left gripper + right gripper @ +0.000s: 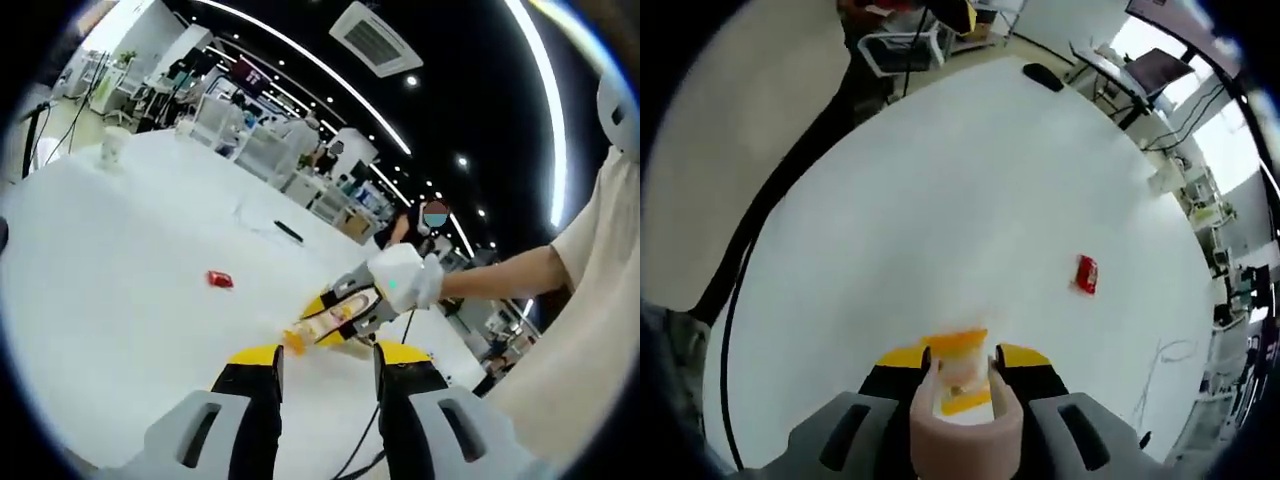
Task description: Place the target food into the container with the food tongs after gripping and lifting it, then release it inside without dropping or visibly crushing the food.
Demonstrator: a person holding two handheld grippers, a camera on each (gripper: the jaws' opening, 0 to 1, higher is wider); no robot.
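My right gripper (962, 358) is shut on a pair of pale pink food tongs (965, 425). The tongs pinch an orange-yellow piece of food (958, 372) just above the white table (940, 200). In the left gripper view the right gripper (338, 315) enters from the right in a white-gloved hand (405, 280). There the tongs point left and the orange food (293, 342) is at their tip. My left gripper (328, 355) stands open just below it, with nothing between its jaws.
A small red packet (220, 279) (1087, 273) lies on the table beyond the food. A black pen-like object (288, 230), a paper cup (115, 145) and a dark object (1043, 75) sit farther off. A black cable (735, 290) runs along the table's edge.
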